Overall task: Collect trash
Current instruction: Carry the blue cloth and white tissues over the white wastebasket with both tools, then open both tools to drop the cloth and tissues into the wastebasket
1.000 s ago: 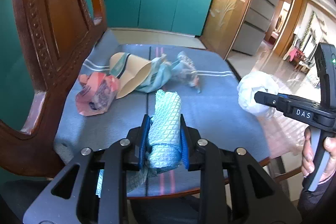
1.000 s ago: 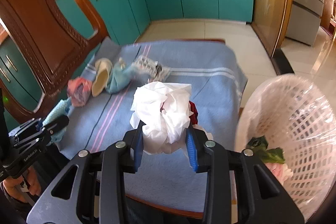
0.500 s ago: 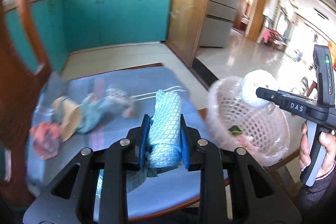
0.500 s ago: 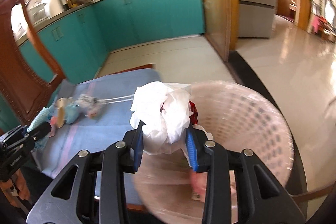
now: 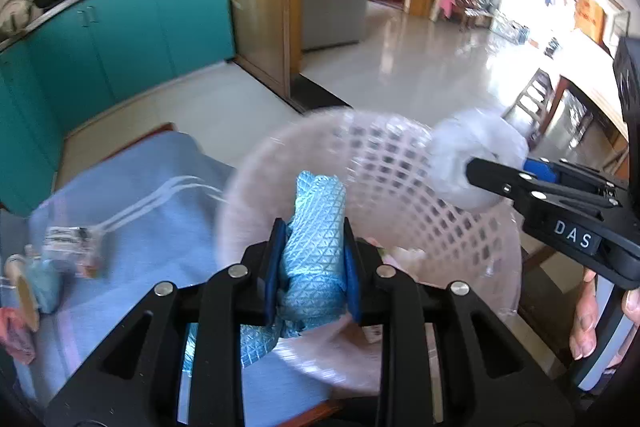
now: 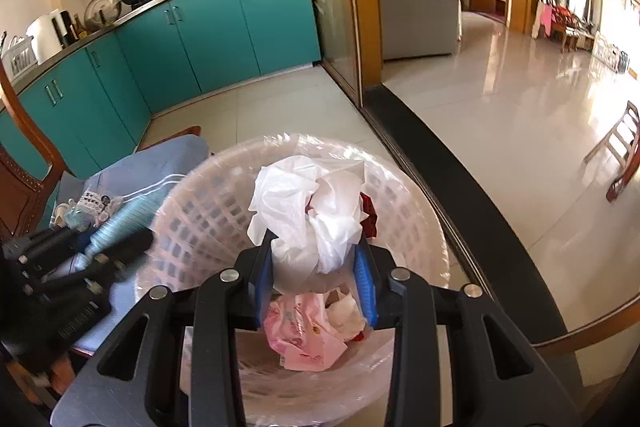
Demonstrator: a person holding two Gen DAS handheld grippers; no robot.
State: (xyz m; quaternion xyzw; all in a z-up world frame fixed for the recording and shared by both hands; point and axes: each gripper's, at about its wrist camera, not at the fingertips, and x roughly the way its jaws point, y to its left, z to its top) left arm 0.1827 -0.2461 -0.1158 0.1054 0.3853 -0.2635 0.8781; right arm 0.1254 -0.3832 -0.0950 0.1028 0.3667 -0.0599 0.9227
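I'm holding my right gripper (image 6: 316, 283), gripping tissue (image 6: 312, 215), over the basket (image 6: 416, 227); left gripper (image 5: 312, 263), gripping cloth (image 5: 316, 227), nearing from 9 o'clock.

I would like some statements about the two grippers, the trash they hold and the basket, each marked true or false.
1. The right gripper holds a white crumpled bag. True.
2. The left gripper is empty. False: it is shut on a blue mesh cloth.
3. The basket already contains a pink wrapper. True.
4. The basket is solid metal. False: it is pale plastic lattice.
5. Trash remains on the blue seat cover. True.
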